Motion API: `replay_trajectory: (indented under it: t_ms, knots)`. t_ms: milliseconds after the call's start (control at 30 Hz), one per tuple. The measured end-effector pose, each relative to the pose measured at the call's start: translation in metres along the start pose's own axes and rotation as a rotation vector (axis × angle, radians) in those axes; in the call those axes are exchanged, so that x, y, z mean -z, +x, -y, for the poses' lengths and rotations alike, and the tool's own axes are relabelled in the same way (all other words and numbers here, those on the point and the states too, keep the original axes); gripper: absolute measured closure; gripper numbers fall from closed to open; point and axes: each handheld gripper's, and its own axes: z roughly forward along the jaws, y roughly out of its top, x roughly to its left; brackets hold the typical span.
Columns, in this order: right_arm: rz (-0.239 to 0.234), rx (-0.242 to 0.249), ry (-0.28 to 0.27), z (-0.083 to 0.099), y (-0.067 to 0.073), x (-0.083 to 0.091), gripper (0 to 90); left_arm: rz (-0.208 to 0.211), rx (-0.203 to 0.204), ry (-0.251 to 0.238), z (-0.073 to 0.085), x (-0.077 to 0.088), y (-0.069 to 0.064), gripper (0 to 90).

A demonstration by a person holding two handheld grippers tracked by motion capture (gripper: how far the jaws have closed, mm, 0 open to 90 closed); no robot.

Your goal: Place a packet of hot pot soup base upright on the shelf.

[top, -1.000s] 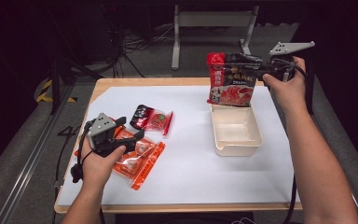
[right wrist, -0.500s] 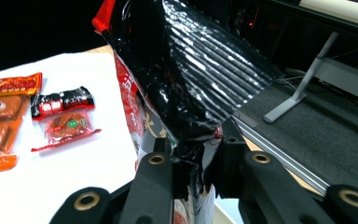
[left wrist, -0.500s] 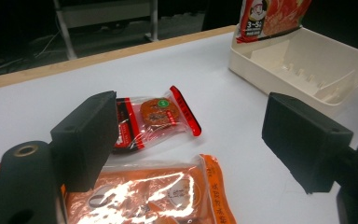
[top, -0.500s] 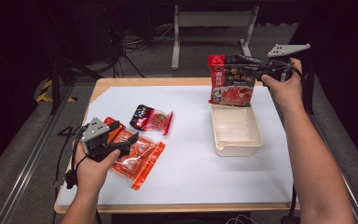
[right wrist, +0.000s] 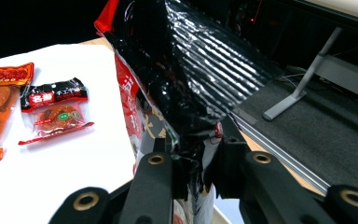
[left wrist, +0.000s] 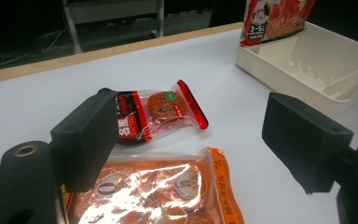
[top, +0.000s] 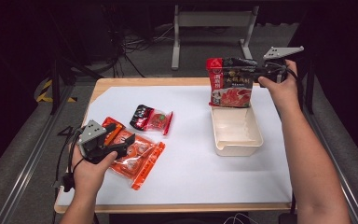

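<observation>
Above the far end of the cream tray (top: 256, 140), the right gripper (top: 256, 73) pinches the top edge of a tall red and black pouch (top: 230, 84), and the right gripper view shows its jaws pressed tight on the crinkled black foil (right wrist: 191, 84). The pouch hangs upright with its bottom edge at the tray's far rim, not yet resting on the tray floor as far as the high view shows. The step in hand looks like lowering this pouch into the tray, and doing it well probably means bringing it down straight so the bottom corner clears the rim, then tipping it toward the tray's near end so it lies along the length instead of standing and toppling out. The grip should hold until the pouch bears on the tray floor; letting go sooner risks it falling outside. Well to the left of the tray, the left gripper (top: 116, 144) hovers low over an orange packet (top: 140, 158), its jaws spread wide with nothing between them, as the left gripper view makes plain. A smaller red and black packet (left wrist: 156, 112) lies flat on the white sheet (top: 191, 172) between that orange packet and the tray, untouched.
</observation>
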Motion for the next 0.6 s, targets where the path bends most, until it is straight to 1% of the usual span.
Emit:
replay_trajectory:
  t_ms: [167,200,233,300,400,467,600]
  knots:
    - [0.006,-0.009,0.01,0.006,0.0,-0.005,78.6,0.001,0.0,0.001,0.0,0.0,0.0,19.9]
    - [0.003,-0.021,0.008,0.009,-0.001,-0.006,78.5,-0.001,0.0,0.001,0.0,0.0,0.0,19.8]
    - [0.003,-0.021,0.008,0.009,-0.001,-0.006,78.5,-0.002,-0.001,0.0,0.0,0.0,0.0,19.8]
    - [0.01,-0.039,0.005,0.013,-0.004,-0.006,78.4,0.002,0.001,0.003,0.0,-0.001,0.0,19.8]
    - [0.013,-0.049,0.011,0.016,-0.006,-0.005,78.3,0.006,0.0,0.004,0.0,-0.002,0.0,19.8]
    - [0.014,-0.047,0.02,0.02,-0.006,-0.005,78.1,0.008,0.001,0.006,0.0,-0.003,0.0,19.8]
    - [0.008,-0.051,0.011,0.023,-0.005,-0.005,77.8,0.011,-0.003,0.004,-0.001,-0.005,-0.001,19.8]
